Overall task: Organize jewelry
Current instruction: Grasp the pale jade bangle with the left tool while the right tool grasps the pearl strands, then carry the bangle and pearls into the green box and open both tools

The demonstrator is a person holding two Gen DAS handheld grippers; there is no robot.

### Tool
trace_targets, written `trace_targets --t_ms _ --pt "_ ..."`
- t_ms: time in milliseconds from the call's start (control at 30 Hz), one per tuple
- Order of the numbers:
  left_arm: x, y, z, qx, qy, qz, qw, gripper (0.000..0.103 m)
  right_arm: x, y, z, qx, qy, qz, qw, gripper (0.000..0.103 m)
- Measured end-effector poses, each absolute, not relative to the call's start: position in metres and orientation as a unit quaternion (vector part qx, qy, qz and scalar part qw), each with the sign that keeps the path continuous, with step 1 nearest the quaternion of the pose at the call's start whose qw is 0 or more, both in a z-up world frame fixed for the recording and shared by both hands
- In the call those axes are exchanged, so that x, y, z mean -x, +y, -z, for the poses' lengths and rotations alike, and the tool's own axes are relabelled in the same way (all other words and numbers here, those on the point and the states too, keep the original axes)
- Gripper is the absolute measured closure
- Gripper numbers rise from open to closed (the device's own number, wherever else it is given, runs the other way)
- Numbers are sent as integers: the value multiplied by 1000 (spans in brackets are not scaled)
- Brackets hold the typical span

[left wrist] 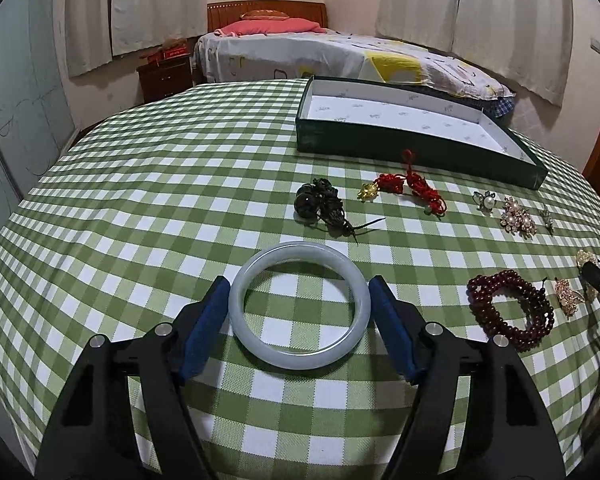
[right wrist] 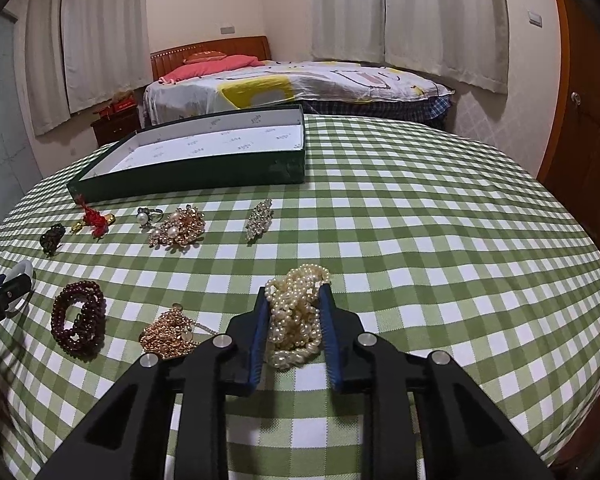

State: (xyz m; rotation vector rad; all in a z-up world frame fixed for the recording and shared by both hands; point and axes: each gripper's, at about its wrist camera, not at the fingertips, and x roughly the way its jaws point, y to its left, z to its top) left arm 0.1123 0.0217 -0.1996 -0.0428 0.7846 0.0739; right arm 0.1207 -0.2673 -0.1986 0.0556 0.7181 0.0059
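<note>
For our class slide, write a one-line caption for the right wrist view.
Right claw closed on a pearl strand bundle on the green checked tablecloth, open box beyond.

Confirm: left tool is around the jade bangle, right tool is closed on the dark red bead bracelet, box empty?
Not quite. The right tool is closed on the pearl strands, per the right wrist view; the dark red bead bracelet lies untouched. Left tool around the jade bangle and empty box are correct.

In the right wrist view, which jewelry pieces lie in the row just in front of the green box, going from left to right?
Dark knotted cord piece → red knotted charm → pearl ring → gold and pearl brooch → rhinestone brooch.
</note>
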Motion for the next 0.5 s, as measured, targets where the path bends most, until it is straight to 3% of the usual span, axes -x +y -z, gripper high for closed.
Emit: trace_targets --t_ms 500 --pt "-110 19 181 29 367 -30 929 34 -116 -265 174 -28 319 -11 947 78"
